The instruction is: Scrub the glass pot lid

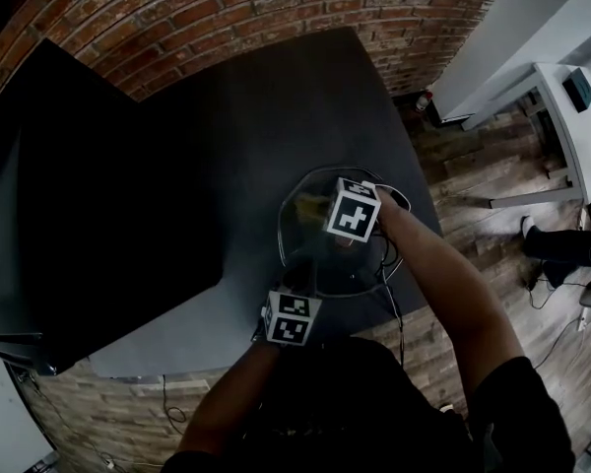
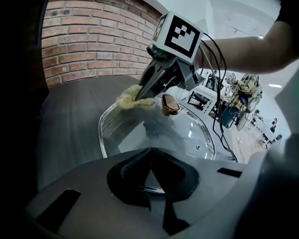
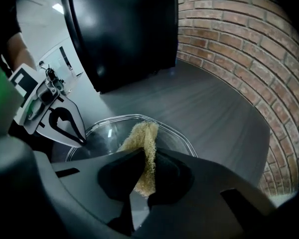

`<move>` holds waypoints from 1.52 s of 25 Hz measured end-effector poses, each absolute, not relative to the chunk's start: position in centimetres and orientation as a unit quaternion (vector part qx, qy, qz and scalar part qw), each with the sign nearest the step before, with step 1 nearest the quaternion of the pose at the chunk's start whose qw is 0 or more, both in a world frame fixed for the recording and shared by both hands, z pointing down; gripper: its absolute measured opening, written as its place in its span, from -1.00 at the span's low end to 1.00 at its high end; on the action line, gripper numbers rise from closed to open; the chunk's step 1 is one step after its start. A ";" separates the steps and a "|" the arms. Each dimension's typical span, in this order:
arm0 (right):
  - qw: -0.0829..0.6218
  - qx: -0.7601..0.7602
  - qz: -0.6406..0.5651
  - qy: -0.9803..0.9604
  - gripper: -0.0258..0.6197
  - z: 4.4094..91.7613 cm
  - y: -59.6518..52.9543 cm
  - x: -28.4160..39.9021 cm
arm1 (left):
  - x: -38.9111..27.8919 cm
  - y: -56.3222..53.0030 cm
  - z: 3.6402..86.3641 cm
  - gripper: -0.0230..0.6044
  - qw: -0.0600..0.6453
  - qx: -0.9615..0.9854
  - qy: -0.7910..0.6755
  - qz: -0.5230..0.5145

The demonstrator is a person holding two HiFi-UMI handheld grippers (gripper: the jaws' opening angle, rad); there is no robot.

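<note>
Glass pot lid, clear, metal-rimmed, brown knob, scrubber on it

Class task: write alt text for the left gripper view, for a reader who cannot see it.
The left gripper clamps the near rim of a glass lid lying on a dark table. Across the lid, the right gripper presses a tan scrub pad onto the glass beside the brown knob, with a brick wall behind.
</note>
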State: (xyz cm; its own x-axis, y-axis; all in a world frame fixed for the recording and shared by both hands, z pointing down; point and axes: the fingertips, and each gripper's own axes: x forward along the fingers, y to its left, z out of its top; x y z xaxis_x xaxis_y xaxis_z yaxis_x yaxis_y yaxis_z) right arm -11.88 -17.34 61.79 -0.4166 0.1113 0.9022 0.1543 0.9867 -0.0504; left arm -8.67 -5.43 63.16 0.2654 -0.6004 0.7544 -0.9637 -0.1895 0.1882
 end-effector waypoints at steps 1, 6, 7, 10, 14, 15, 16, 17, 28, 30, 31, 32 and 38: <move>0.534 -0.068 -0.012 -0.843 -0.77 61.7 -17.9 -11.5 | -8.7 -5.4 63.2 -0.82 0.334 0.722 -0.542 0.272; 0.530 -0.019 0.032 -0.847 -0.77 61.8 -20.2 -9.4 | -8.8 -5.4 63.4 -0.82 0.336 0.718 -0.547 0.267; 0.528 -0.012 0.046 -0.848 -0.77 61.8 -20.3 -9.0 | -8.8 -5.4 63.4 -0.82 0.338 0.717 -0.548 0.267; 0.522 0.005 0.071 -0.850 -0.77 61.8 -20.9 -7.9 | -8.8 -5.4 63.2 -0.82 0.343 0.714 -0.549 0.267; 0.516 0.037 0.085 -0.851 -0.77 61.7 -22.3 -6.2 | -8.8 -5.5 63.0 -0.82 0.346 0.711 -0.551 0.266; 0.516 0.043 0.091 -0.850 -0.77 61.7 -22.4 -5.7 | -8.8 -5.5 62.9 -0.82 0.346 0.711 -0.551 0.266; 0.516 0.049 0.096 -0.850 -0.77 61.7 -22.6 -5.2 | -8.8 -5.4 63.0 -0.82 0.346 0.711 -0.551 0.267; 0.515 0.055 0.101 -0.849 -0.77 61.8 -22.7 -4.8 | -8.8 -5.4 63.0 -0.82 0.346 0.710 -0.551 0.267; 0.501 0.109 0.139 -0.847 -0.77 62.0 -23.7 -1.6 | -8.7 -5.4 63.0 -0.82 0.348 0.705 -0.555 0.271; 0.503 0.114 0.131 -0.847 -0.77 62.0 -23.6 -1.6 | -8.6 -5.4 63.0 -0.82 0.347 0.704 -0.555 0.274; 0.504 0.118 0.125 -0.847 -0.77 62.0 -23.6 -1.6 | -8.6 -5.3 63.0 -0.82 0.347 0.704 -0.556 0.274; 0.504 0.121 0.118 -0.847 -0.77 62.0 -23.6 -1.5 | -8.6 -5.3 63.1 -0.82 0.348 0.703 -0.558 0.271; 0.497 0.129 0.091 -0.854 -0.77 61.3 -23.3 -1.9 | -10.0 -4.5 62.7 -0.82 0.346 0.692 -0.585 0.241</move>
